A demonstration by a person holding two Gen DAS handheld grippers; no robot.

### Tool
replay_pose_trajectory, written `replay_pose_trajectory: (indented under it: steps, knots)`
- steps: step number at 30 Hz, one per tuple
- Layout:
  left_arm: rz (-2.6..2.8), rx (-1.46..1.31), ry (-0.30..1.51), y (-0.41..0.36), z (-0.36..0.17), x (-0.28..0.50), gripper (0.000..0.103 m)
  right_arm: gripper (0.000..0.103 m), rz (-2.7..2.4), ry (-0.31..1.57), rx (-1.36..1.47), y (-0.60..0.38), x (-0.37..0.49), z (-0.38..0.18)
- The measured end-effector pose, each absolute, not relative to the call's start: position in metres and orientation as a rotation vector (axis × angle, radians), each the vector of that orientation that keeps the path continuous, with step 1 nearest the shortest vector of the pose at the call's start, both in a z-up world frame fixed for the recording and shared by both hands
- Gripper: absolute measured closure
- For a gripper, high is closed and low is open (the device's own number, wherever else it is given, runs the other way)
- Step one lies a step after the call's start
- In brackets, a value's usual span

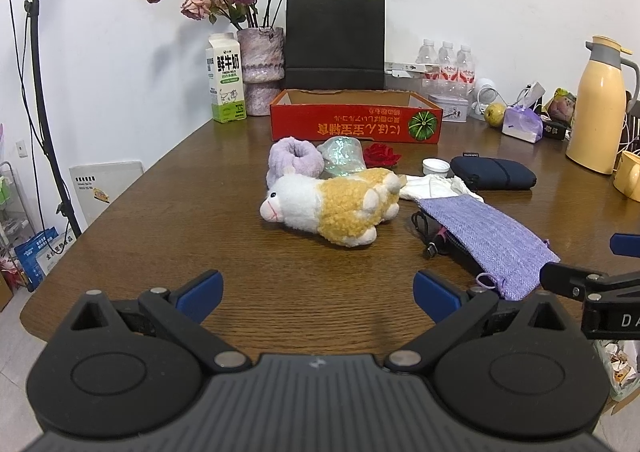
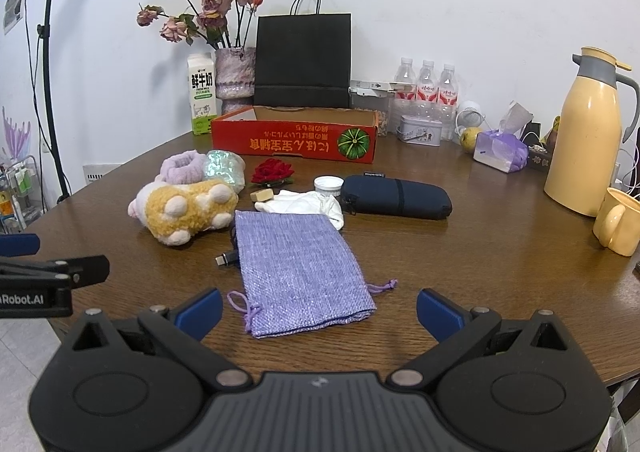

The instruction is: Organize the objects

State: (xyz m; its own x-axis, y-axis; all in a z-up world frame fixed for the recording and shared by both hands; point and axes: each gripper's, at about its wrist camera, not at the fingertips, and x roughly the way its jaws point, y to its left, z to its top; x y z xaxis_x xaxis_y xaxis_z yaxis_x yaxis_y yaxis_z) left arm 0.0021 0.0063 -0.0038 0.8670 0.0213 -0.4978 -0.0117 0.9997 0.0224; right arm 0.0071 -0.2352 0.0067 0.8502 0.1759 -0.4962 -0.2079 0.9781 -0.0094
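Both claws are just hanging over the near edge of the tabletop [image 1: 160,187], jaws spread wide with nothing in them: the left claw [image 1: 318,294] in front of the plush sheep [image 1: 328,207], the right claw [image 2: 320,312] right over the purple pouch [image 2: 296,268]. The pouch lies flat near the near edge, drawstring end toward the claw, with a black cable [image 2: 230,256] poking out from under its left side. The sheep is on its side just left of the pouch. Behind them, mid-tabletop: a fuzzy lilac scrunchie [image 2: 180,167], a shiny crumpled thing, a red rose [image 2: 272,171], a white cloth [image 2: 304,203], a little white cup [image 2: 329,184] and a navy case [image 2: 396,197]. The red box [image 2: 294,139] sits open toward the far edge.
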Motion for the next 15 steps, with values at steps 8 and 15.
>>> replay_pose_trajectory:
  steps: [8,15]
  knots:
    - [0.020,0.018,0.539,0.007,-0.010,0.011,0.000,0.000,0.201,0.541,-0.066,-0.235,0.018,0.002]
    - [0.014,0.017,0.541,0.007,-0.014,0.021,0.000,0.000,0.200,0.560,-0.069,-0.233,0.029,-0.004]
